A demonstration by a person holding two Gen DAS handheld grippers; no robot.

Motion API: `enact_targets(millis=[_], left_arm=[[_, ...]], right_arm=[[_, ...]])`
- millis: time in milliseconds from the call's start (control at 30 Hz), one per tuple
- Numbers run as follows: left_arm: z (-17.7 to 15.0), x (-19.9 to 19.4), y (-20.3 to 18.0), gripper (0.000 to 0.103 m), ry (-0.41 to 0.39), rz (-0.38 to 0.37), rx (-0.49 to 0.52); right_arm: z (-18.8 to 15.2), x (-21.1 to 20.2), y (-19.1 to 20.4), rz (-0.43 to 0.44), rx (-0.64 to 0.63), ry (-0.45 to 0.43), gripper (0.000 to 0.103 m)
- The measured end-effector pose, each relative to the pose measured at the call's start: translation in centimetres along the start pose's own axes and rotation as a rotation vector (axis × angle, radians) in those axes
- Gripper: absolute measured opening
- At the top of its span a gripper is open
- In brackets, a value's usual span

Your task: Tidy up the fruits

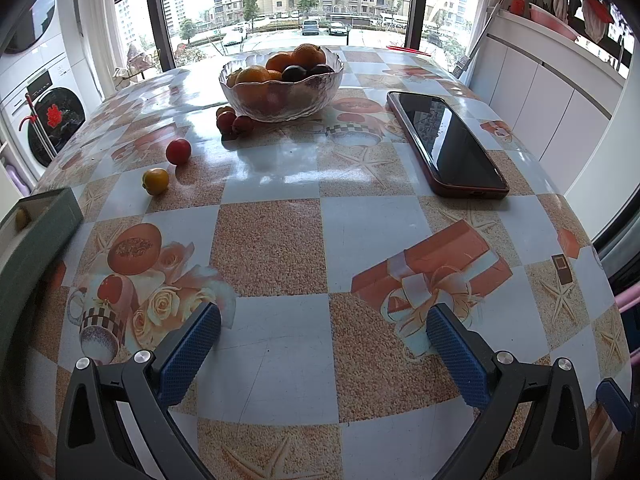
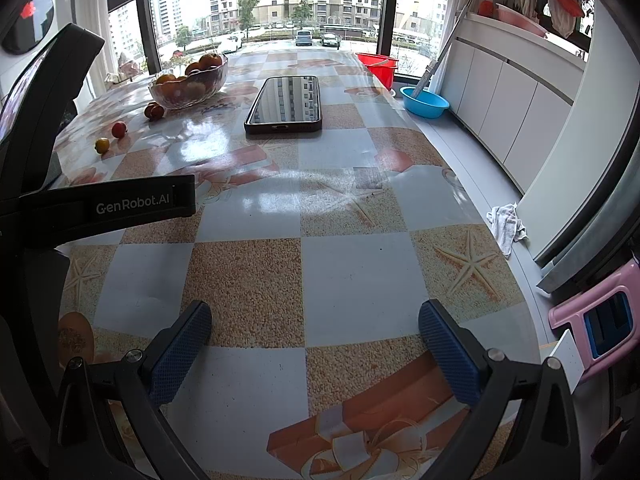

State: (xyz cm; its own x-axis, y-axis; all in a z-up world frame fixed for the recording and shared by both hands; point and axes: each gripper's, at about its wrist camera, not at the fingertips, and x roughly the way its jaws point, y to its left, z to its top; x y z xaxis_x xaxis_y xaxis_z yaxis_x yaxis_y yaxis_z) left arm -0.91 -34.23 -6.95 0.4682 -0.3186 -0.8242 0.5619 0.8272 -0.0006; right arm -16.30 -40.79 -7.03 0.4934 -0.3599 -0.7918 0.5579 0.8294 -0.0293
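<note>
Fruits lie loose on the checked tablecloth [image 1: 272,240]: yellow fruit [image 1: 156,181], red fruit [image 1: 178,151], a small cluster [image 1: 234,122] touching the filled glass bowl [image 1: 281,80]. Phone [image 1: 446,144] lies right. Only the right wrist view shows a blue basin [image 2: 424,102]. Left gripper [image 1: 324,326] and right gripper [image 2: 315,322] gape wide, empty.

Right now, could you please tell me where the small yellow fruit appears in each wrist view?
Left wrist view: the yellow fruit lies left of centre, on the table by the nearer red fruit.
Right wrist view: the same fruit sits small at far left.
Shared landmark: the glass bowl beyond it.
</note>
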Motion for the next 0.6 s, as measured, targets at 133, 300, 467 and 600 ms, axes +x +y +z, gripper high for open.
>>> enact_targets(millis=[133,300,467,600], left_arm=[[0.01,-0.03,0.01,0.103,0.0,-0.001,0.0],[0.01,-0.06,0.04,0.103,0.0,-0.001,0.0],[0.01,-0.09,0.05,0.103,0.0,-0.002,0.0],[0.03,-0.12,0.06,0.103,0.0,-0.002,0.0]], right_arm=[[-0.01,0.0,-0.01,0.0,0.0,0.0,0.103],[-0.01,0.01,0.0,0.0,0.0,0.0,0.103],[0.09,0.07,0.0,-0.002,-0.002,0.01,0.103],[0.47,0.2,0.08,-0.015,0.005,0.042,0.103]])
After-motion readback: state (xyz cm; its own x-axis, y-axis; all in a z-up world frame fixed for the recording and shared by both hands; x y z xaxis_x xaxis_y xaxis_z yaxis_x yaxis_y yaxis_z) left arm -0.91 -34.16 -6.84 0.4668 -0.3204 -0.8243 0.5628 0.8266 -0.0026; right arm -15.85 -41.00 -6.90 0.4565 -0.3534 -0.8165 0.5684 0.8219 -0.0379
